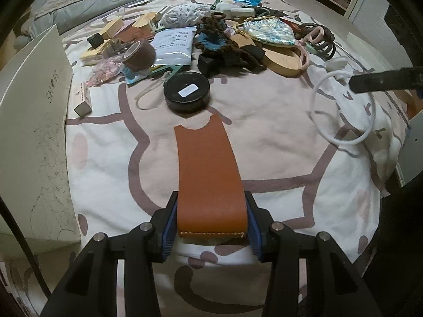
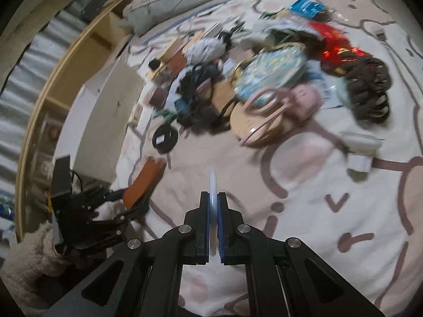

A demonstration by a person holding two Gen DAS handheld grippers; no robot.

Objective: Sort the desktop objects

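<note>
Left tongs (image 1: 210, 227) clamp brown leather strip (image 1: 206, 174); right tongs (image 2: 213, 227) pinch white ring (image 2: 213, 185)

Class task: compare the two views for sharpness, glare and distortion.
Left wrist: sharp, glare patch on the black tin, fisheye bends the leather strap. Right wrist: motion blur smears the pile; gripper stays crisp.

Grained, matt leather strap (image 1: 208, 179) with stitched edge — glossy black round tin (image 1: 187, 92), soft cloth bedsheet (image 1: 277, 142).
</note>
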